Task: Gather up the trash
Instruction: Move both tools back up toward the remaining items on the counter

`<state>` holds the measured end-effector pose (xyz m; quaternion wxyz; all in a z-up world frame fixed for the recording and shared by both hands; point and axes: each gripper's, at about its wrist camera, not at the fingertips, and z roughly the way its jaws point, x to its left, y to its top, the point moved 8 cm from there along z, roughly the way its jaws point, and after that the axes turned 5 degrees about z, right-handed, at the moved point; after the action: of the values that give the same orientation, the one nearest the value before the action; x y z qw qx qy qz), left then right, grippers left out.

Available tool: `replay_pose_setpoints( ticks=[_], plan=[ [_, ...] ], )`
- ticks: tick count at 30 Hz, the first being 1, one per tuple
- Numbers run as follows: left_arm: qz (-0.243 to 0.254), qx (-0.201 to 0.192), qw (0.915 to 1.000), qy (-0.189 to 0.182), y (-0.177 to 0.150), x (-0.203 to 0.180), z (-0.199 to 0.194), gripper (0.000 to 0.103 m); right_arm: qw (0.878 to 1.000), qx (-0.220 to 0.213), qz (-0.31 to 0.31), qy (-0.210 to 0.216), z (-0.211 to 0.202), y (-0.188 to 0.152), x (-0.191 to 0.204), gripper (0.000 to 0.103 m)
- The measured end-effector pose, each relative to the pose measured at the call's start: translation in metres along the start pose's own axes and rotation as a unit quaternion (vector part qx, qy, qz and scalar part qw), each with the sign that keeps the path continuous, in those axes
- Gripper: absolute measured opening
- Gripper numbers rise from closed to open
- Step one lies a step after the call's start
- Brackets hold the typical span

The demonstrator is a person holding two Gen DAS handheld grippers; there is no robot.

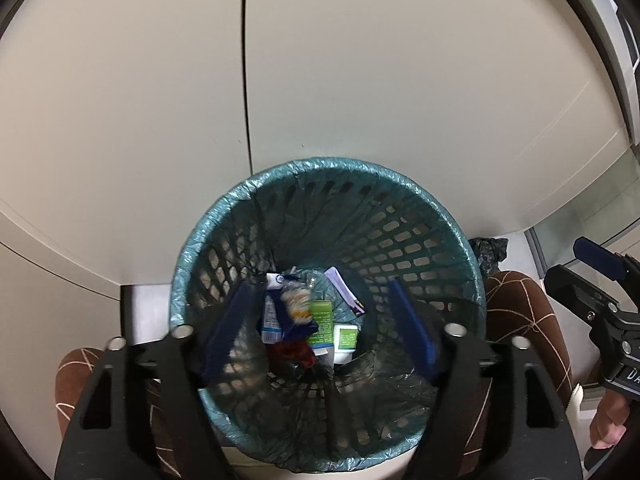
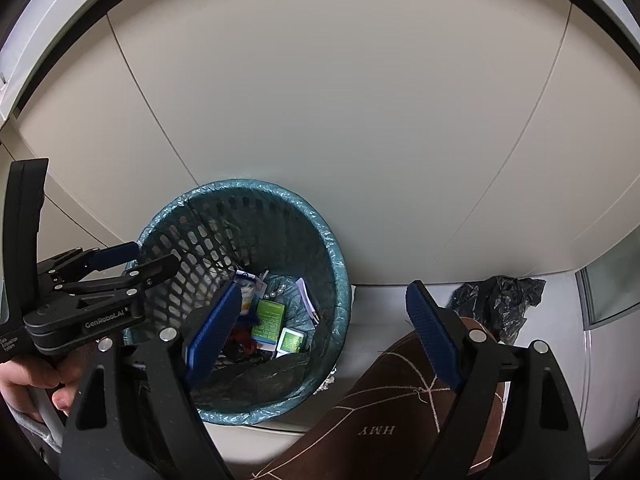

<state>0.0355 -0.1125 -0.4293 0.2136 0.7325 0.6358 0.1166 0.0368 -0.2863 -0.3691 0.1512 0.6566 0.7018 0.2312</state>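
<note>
A teal mesh waste basket point(image 1: 436, 216) with a teal liner stands on the floor against a cream cabinet; it also shows in the right wrist view point(image 2: 340, 264). Inside lie trash pieces: a crumpled wrapper point(image 1: 297, 304), green and white cartons point(image 1: 322, 322) point(image 2: 269, 320), a purple leaflet point(image 1: 344, 290). My left gripper point(image 1: 320, 332) is open and empty directly above the basket mouth; it shows in the right wrist view point(image 2: 140, 258). My right gripper point(image 2: 324, 328) is open and empty, over the basket's right rim; its body shows in the left wrist view point(image 1: 608, 292).
Cream cabinet doors point(image 1: 360, 80) rise behind the basket. A crumpled black plastic bag point(image 2: 500, 304) lies on the floor to the right. Brown slippers with pale line pattern point(image 2: 400, 408) point(image 1: 520, 304) flank the basket. A glass panel point(image 2: 612, 280) stands at far right.
</note>
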Motion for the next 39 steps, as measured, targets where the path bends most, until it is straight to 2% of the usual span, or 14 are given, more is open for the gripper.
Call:
replay_pose_setpoints(
  ticks=[2,4,8,22,31,39],
  plan=[
    [0.000,-0.009,1.0000,0.003,0.002,0.001,-0.009,0.081,1.000,-0.003,-0.003,0.002,-0.003,0.001,0.003,0.081],
    [-0.001,-0.017,0.9998,0.007,0.005,0.003,-0.017,0.091,1.000,-0.008,-0.005,0.003,-0.008,0.004,0.007,0.081],
    [-0.005,-0.037,0.9992,0.011,0.011,0.006,-0.038,0.097,1.000,-0.017,-0.010,0.007,-0.019,0.009,0.013,0.083],
    [-0.023,-0.101,0.9944,0.017,0.047,0.021,-0.135,0.097,0.997,-0.077,-0.017,0.020,-0.078,0.050,0.036,0.095],
    [-0.028,-0.156,0.9868,0.035,0.090,0.032,-0.200,0.097,0.992,-0.118,-0.026,0.023,-0.125,0.092,0.046,0.095],
    [-0.023,-0.188,0.9806,0.049,0.130,0.038,-0.245,0.097,0.988,-0.148,-0.033,0.024,-0.164,0.135,0.056,0.095]
  ],
)
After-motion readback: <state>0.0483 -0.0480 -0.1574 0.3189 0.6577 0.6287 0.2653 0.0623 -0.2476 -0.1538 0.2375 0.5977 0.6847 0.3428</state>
